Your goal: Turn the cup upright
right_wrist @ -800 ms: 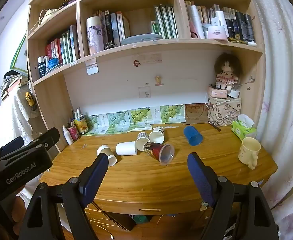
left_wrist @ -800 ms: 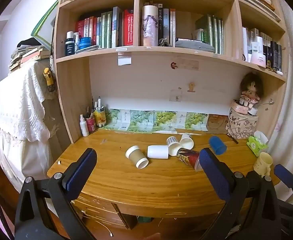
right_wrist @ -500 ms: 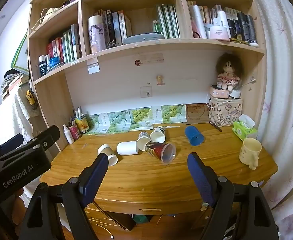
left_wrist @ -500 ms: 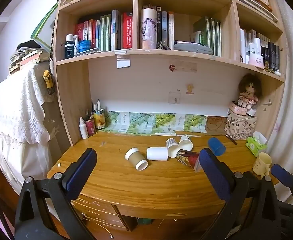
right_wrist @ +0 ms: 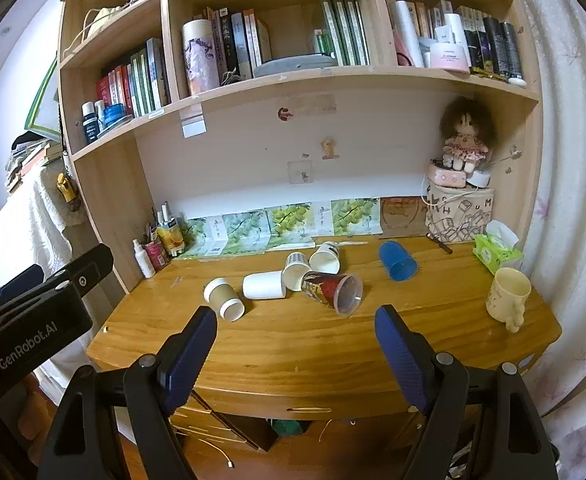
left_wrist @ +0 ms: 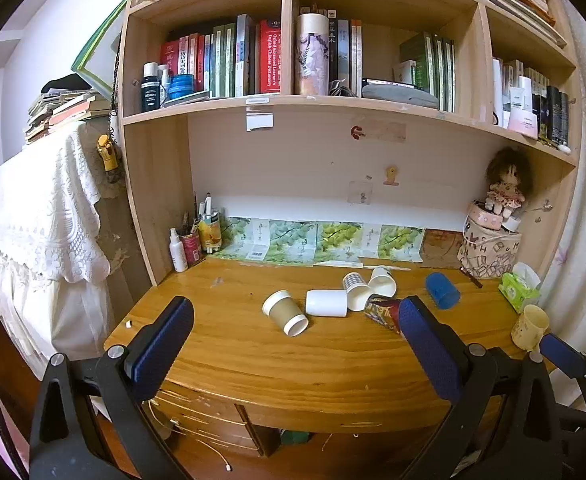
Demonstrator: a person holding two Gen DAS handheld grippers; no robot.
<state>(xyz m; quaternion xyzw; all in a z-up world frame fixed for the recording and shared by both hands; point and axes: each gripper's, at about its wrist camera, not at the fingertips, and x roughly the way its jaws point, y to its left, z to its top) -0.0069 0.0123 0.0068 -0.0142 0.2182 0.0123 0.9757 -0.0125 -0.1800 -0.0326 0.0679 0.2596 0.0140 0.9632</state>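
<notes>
Left wrist view: cups sit slightly lower in frame than earlier; approach barely begun. Both grippers' jaws gape wide, empty. Brown cup [left_wrist: 285,312] lies sideways mid-tabletop [left_wrist: 333,364], untouched.

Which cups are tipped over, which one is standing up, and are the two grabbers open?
brown paper cup: on its side
white cup: on its side
red patterned cup: on its side
blue cup: on its side
cream mug: upright
left gripper: open, empty
right gripper: open, empty
</notes>
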